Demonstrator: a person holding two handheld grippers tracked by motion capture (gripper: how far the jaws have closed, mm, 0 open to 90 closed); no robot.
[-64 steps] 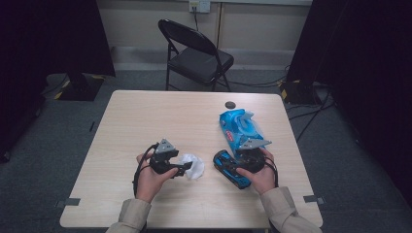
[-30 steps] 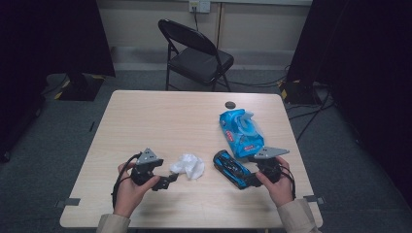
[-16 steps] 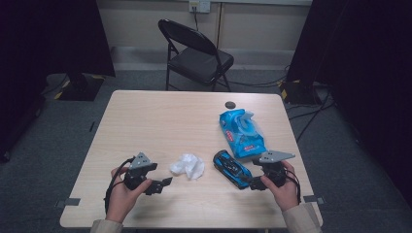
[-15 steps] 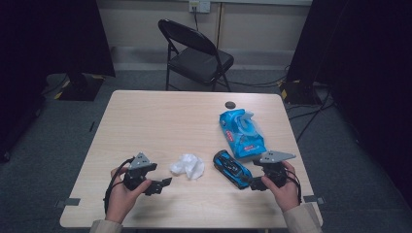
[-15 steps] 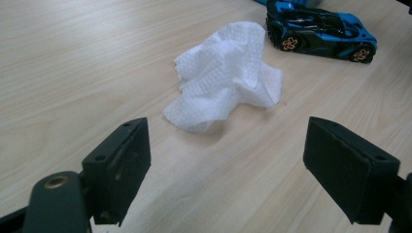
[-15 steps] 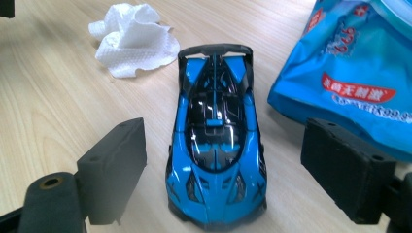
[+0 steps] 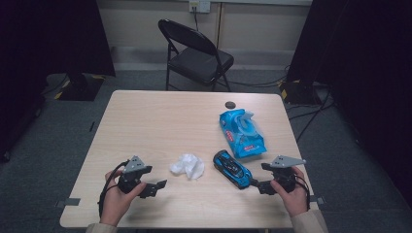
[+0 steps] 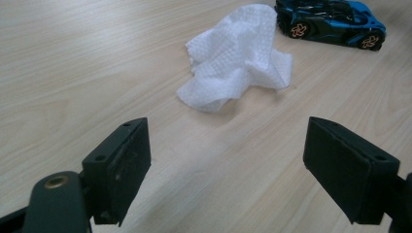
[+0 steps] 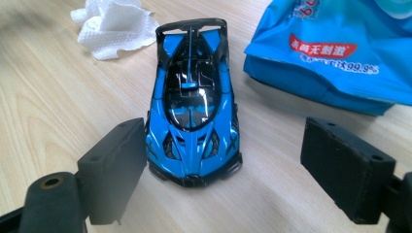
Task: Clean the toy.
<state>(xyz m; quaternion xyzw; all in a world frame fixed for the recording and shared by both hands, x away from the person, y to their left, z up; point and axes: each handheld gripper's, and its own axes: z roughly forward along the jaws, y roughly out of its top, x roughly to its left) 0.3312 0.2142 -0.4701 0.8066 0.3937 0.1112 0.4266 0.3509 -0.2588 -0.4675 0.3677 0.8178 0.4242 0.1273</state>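
A crumpled white wipe (image 7: 188, 165) (image 8: 239, 56) lies near the middle of the table's front half. A blue and black toy car (image 7: 232, 168) (image 9: 195, 102) sits to its right, nose toward my right gripper (image 7: 256, 185) (image 9: 227, 167), which is open just short of the car's front. A blue wipes pack (image 7: 241, 132) (image 9: 340, 48) lies beyond the car. My left gripper (image 7: 156, 187) (image 8: 227, 167) is open near the front left edge, pointing at the wipe from a short distance, nothing between its jaws.
A small dark round cap (image 7: 230, 104) rests on the wooden table (image 7: 160, 121) behind the pack. A black folding chair (image 7: 194, 53) stands past the table's far edge. Dark curtains and cables line the floor at both sides.
Both hands have drawn back toward the table's front edge, away from the wipe and the car. The left gripper moved left and let the wipe lie free. The car has stayed put.
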